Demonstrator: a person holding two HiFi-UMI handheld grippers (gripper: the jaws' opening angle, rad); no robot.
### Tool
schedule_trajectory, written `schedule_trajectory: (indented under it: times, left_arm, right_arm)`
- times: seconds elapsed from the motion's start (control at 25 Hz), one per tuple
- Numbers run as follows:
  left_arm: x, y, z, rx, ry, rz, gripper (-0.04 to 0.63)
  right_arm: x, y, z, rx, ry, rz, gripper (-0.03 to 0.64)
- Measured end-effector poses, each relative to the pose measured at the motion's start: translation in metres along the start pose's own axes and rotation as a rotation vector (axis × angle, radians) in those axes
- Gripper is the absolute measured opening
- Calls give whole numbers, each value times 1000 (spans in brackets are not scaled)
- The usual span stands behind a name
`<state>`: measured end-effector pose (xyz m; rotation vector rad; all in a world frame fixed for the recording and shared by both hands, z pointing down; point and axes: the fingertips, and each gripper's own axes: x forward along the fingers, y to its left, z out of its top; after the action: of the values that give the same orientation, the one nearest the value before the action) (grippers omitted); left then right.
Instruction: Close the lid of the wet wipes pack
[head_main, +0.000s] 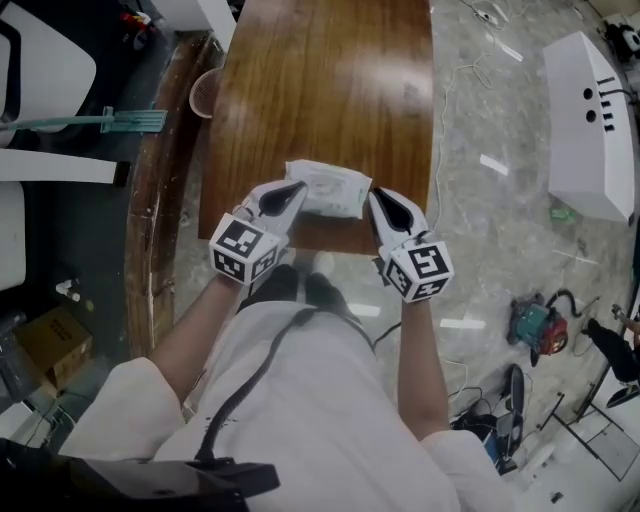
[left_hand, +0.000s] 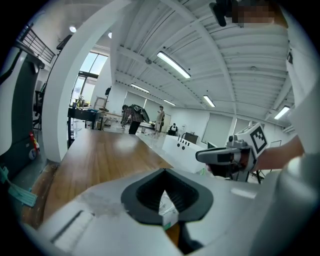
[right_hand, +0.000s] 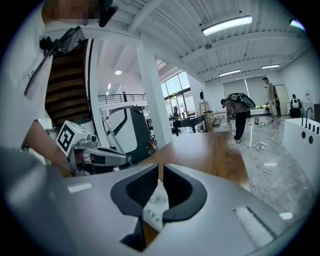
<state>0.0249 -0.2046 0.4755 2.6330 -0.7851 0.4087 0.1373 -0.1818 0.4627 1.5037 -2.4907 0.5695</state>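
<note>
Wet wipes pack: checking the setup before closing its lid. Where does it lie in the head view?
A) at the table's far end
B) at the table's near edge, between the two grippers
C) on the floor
B: the wet wipes pack lies at the near edge of the table, with the left gripper at its left side and the right gripper at its right.

The wet wipes pack (head_main: 328, 188) is flanked (closely) by left gripper (head_main: 298, 187) and right gripper (head_main: 376, 196); bare table (head_main: 320, 80) is left beyond.

Head view steeply down, gripper views low along the table (head_main: 320, 90), wet wipes pack (head_main: 328, 188) in all.
</note>
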Motion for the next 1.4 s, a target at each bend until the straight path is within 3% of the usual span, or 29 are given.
schedule_trajectory:
  times: [0.44, 0.84, 1.4]
  left_arm:
    - [21, -5, -29, -10, 42, -14, 3]
    - [25, 4, -53, -39, 67, 7, 3]
    - [24, 13, -59, -58, 68, 36, 3]
  right_arm:
    - [45, 2, -40, -32, 117, 103, 126]
    - [76, -7, -73, -96, 193, 141, 184]
    - [101, 1, -82, -156, 231, 212, 204]
